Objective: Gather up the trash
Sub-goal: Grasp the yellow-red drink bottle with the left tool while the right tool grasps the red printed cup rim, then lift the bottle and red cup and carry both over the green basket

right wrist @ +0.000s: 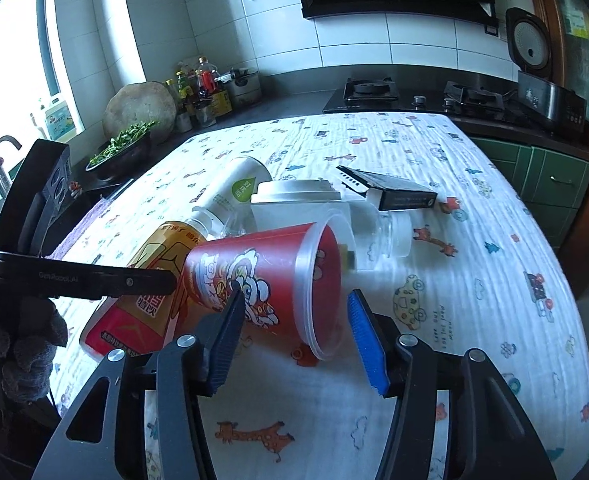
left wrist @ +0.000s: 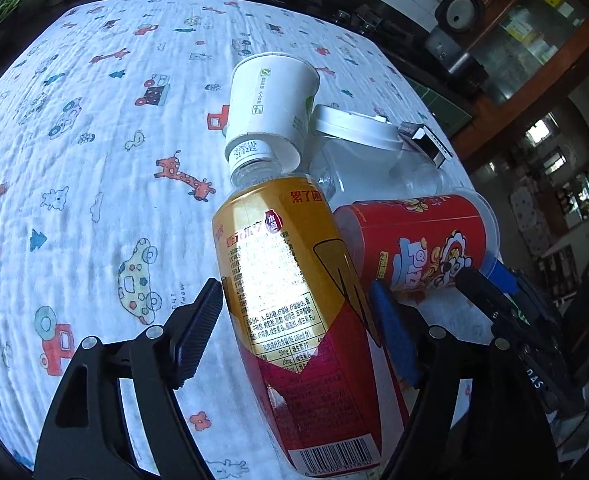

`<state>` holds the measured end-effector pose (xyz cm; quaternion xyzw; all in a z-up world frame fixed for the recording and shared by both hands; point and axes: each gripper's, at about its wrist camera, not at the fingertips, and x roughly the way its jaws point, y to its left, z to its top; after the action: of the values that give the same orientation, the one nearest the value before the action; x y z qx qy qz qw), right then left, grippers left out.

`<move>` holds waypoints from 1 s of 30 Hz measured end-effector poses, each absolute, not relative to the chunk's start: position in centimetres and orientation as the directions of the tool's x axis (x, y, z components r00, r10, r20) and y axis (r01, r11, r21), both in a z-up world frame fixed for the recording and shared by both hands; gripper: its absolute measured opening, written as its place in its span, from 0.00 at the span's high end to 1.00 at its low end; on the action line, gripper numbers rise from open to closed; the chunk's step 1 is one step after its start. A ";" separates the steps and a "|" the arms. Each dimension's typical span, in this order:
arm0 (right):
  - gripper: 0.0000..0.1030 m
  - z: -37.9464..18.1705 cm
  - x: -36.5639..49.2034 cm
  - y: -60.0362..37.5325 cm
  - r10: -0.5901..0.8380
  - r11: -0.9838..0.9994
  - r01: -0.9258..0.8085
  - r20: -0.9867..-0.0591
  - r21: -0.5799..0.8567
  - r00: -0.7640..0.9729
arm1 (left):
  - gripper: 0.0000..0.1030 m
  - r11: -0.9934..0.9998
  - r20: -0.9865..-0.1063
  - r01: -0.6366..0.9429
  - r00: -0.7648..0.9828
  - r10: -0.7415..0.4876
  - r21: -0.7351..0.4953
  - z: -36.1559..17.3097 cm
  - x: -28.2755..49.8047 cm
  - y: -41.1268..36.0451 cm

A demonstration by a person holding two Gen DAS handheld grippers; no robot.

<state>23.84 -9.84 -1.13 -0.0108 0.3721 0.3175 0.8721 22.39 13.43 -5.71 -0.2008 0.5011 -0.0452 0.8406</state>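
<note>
Five pieces of trash lie heaped on the cloth-covered counter (right wrist: 474,208), logged from my remote station.

Item 1: yellow-and-red bottle (left wrist: 294,300), lying on its side between the left fingers (left wrist: 202,332). My left gripper (left wrist: 298,328) is spread around it; the dark pad sits at the label's edge, the blue pad just beside the far flank. Whether either pad presses yet, I cannot tell.

Item 2: red cup (right wrist: 270,284), on its side, mouth toward the blue pad, lying between the right fingers (right wrist: 226,344). My right gripper (right wrist: 298,340) is spread, nothing pinched.

Item 3: white paper cup (left wrist: 270,104), tipped over beyond the left fingertips, touching the bottle's cap.

Item 4: clear lidded cup (left wrist: 358,152), beyond the red cup.

Item 5: black box (right wrist: 394,192), farthest from the right fingertips.

Step in hand, as I judge it: the grasp, both items bracketed, neither secured. Next move calls for closing on each body squarely; round sides could roll out.

Pose: both hands low, fingers angled slightly downward toward the heap, side by side.
</note>
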 end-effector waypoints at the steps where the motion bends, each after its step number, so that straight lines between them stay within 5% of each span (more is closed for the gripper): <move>1: 0.53 -1.3 24.1 -9.7 0.551 0.795 -0.563 -0.657 0.225 0.515 | 0.27 0.917 -0.825 -0.123 0.492 -0.277 -0.381 -5.7 22.5 13.4; 20: 0.94 -0.7 20.4 -8.9 0.651 0.718 -0.643 -0.586 0.268 0.483 | 0.28 0.910 -0.825 -0.134 0.489 -0.284 -0.393 -6.2 22.3 13.5; 30: 0.95 0.1 17.0 -10.5 0.627 0.755 -0.604 -0.554 0.257 0.548 | 0.30 0.912 -0.812 -0.109 0.505 -0.293 -0.396 -5.8 20.3 12.5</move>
<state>17.04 -10.51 0.10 0.0181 0.3220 0.3498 0.8796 20.34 12.52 -5.76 -0.2030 0.4945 -0.0546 0.8434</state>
